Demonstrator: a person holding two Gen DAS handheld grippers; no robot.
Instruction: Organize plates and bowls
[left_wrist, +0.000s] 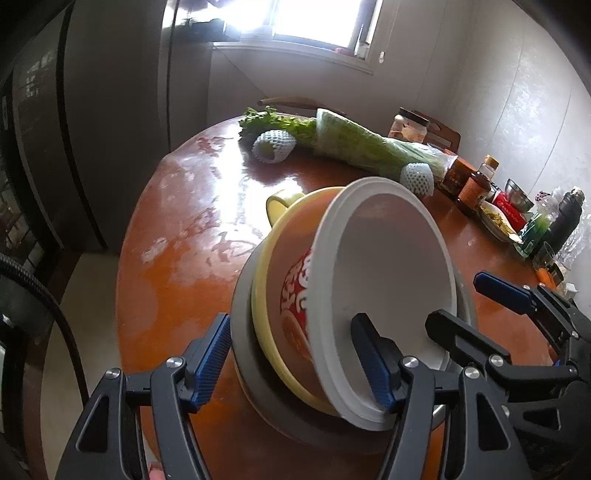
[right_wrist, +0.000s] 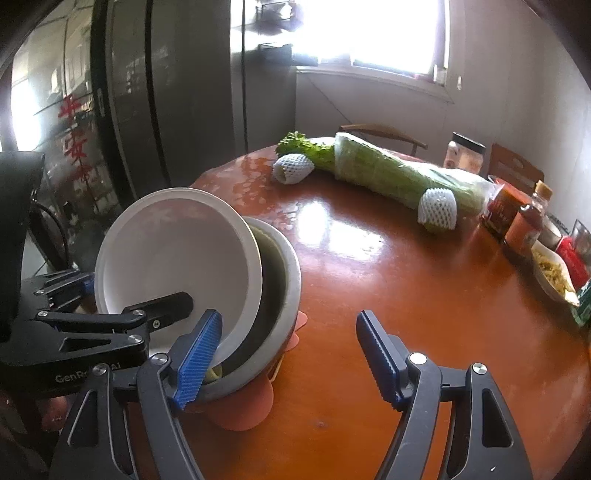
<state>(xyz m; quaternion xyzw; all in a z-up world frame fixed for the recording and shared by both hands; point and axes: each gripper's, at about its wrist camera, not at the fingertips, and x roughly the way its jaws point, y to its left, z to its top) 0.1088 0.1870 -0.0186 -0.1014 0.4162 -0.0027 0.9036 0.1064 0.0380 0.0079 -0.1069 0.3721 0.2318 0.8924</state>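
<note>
On the round reddish table (left_wrist: 184, 258) stands a stack. A grey bowl (left_wrist: 240, 317) holds a yellow bowl (left_wrist: 260, 295), and a white bowl (left_wrist: 388, 258) with a red pattern outside leans tilted in that. My left gripper (left_wrist: 291, 325) is open and straddles the stack's near wall, one pad outside the grey rim and the other inside the white bowl. My right gripper (right_wrist: 289, 315) is open over bare table, its left pad beside the grey bowl (right_wrist: 288, 280). In the right wrist view, the left gripper (right_wrist: 138, 291) reaches into the white bowl (right_wrist: 177, 251).
A pink mat (right_wrist: 243, 413) lies under the stack, and a yellow cup (left_wrist: 282, 203) sits behind it. Bagged celery (left_wrist: 362, 147), two foam-netted fruits (left_wrist: 273, 146), and jars and bottles (left_wrist: 476, 188) line the far and right side. A dark fridge (right_wrist: 166, 110) stands to the left.
</note>
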